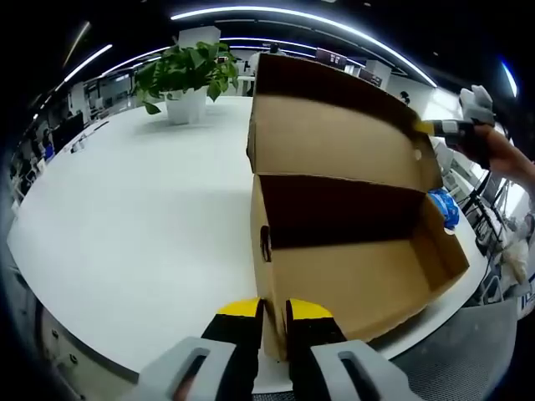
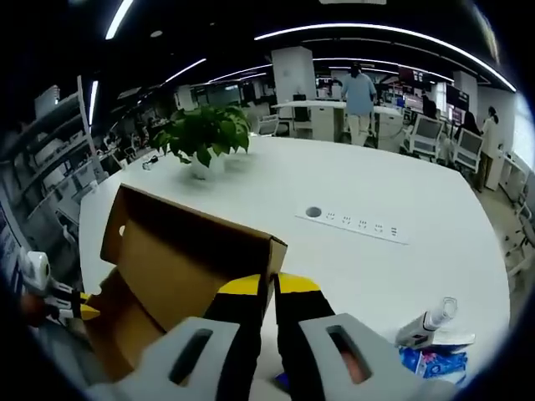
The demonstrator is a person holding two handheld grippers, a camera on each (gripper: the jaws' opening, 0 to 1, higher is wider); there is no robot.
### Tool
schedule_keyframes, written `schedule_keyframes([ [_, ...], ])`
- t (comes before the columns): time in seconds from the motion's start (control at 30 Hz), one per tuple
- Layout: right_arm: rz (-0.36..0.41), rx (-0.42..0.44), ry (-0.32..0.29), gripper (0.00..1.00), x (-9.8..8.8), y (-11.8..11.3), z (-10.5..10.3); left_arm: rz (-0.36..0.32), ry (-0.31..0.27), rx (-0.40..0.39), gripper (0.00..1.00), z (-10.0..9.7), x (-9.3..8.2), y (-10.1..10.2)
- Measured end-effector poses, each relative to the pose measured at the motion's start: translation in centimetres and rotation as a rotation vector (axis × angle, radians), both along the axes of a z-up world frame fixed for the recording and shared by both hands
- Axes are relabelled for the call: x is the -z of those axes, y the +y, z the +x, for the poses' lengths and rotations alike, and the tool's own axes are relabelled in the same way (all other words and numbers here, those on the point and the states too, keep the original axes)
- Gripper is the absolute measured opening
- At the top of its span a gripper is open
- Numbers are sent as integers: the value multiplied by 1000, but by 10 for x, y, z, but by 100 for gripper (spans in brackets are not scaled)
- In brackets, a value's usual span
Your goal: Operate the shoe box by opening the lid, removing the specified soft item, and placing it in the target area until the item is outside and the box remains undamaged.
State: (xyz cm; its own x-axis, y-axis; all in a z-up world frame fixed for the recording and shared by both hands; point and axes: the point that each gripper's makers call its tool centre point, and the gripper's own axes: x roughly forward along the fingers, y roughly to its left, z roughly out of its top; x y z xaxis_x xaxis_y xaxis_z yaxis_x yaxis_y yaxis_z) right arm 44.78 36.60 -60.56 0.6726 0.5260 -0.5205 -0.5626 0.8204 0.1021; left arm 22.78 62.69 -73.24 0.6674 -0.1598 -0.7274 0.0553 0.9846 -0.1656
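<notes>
Lid's already up — my left gripper [image 1: 273, 322] pinches the shoe box [image 1: 351, 251] wall at centre frame, my right gripper [image 2: 269, 296] pinches the lid [image 2: 180, 251] edge. No soft item visible inside — removal remains.

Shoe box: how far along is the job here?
Done: the lid is raised. In hand: the left tongs pinch the shoe box front wall, the right tongs the lid edge. Left: taking out the soft item; the visible interior looks bare.
</notes>
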Motion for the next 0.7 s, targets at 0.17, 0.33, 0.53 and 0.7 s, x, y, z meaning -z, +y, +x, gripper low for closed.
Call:
schedule_keyframes([
  [0.17,15,-8,-23,3,-7,-2,-8,-10,1,-7,10,0,0,0],
  [0.33,13,-32,-68,3,-19,1,-19,-12,2,-9,11,0,0,0],
  [0.53,14,-74,-111,2,-28,6,-38,-16,3,-12,12,0,0,0],
  [0.7,21,-73,-120,2,-28,3,-46,-18,3,-15,12,0,-1,-1],
])
